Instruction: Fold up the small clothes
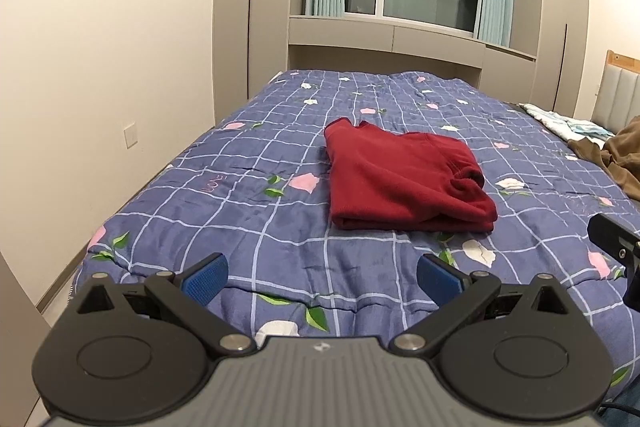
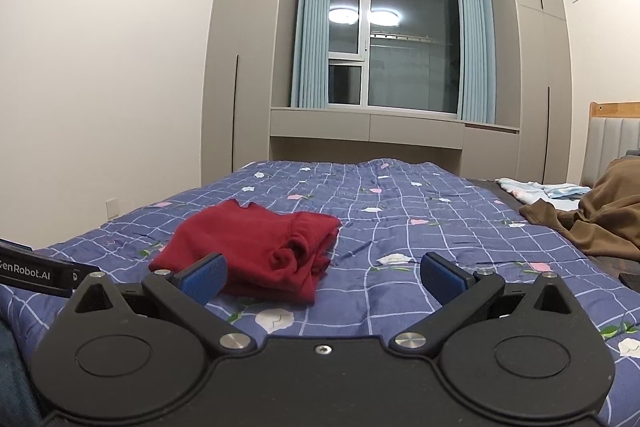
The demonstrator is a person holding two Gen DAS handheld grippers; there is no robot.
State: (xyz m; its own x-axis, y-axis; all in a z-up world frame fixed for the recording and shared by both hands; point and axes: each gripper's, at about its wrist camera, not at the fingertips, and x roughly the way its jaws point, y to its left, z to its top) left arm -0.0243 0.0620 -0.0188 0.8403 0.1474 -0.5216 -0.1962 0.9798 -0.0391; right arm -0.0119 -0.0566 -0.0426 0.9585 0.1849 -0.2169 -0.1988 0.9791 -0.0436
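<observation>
Red top, seemingly a small sweatshirt or sweater, lies folded into a compact, roughly square bundle on the blue checked quilt with its pink and white flower print, about midway across the bed and just ahead of both cameras. Its nearer edge shows stacked layers, and a bunched cuff or collar sits on the right side of the bundle, so the fold looks finished or nearly so, though that lump keeps the top layer from lying quite flat. The left gripper hovers low over the quilt's near edge with its blue-padded jaws spread wide and nothing between them; the garment is a little beyond its reach. The right gripper is likewise spread apart and empty, and from its view the bundle lies ahead and to the left, its near edge just beyond the left blue pad. Both tools being free of the cloth suits a piece that is laid down and released rather than mid-fold. Toward the headboard end, well apart from the red bundle, sit a brown garment in a loose heap and a pale blue and white cloth, probably the next pieces to handle. Behind the bed stand grey wardrobes around a dark window with light blue curtains.
</observation>
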